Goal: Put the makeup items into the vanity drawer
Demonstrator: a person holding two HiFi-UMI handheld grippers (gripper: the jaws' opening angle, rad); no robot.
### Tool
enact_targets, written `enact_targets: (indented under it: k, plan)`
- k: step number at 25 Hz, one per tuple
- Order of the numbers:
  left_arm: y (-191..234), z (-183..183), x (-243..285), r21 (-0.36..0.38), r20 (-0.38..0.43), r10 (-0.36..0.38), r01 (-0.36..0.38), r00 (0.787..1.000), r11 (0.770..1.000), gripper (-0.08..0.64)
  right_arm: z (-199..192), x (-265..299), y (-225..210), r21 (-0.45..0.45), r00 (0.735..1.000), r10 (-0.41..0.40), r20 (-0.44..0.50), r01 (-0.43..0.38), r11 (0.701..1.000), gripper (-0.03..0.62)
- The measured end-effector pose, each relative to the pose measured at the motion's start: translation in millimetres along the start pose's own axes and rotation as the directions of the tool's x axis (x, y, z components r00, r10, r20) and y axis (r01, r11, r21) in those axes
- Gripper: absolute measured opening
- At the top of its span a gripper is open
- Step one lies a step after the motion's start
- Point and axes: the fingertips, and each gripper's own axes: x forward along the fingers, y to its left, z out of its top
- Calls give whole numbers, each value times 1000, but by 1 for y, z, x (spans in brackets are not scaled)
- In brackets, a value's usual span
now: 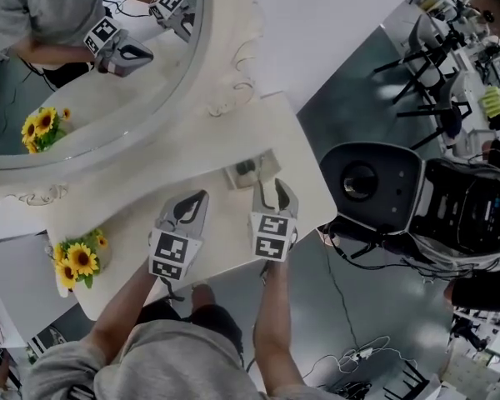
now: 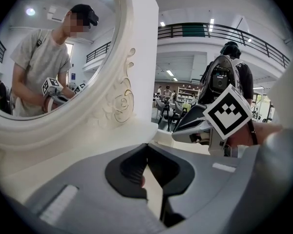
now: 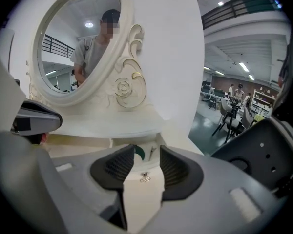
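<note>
left gripper (image 2: 146,146) jaws pressing together | right gripper (image 3: 147,155) jaws standing spread, small silver piece (image 3: 145,178) lying between them on counter (image 1: 142,211)

The cream vanity top (image 1: 129,215) bears a sunflower bunch (image 1: 79,261) and an oval mirror (image 1: 108,82).

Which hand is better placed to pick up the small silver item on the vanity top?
Right. The right tool is open, the silver item in line between its jaws, before the open drawer; the left tool is shut.
</note>
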Motion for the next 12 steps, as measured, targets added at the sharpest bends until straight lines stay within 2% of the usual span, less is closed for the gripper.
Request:
enact_targets:
  k: [4,12]
  plan:
    - [-1,10,-19,11,27,-1,1,1000,1000,11,9,-21,13,10,999,10,33,-10,1000,167]
    - [-10,24,-59,48,92,-26,22,995,999,11,29,-76,34,20,990,-36,139,34,999,167]
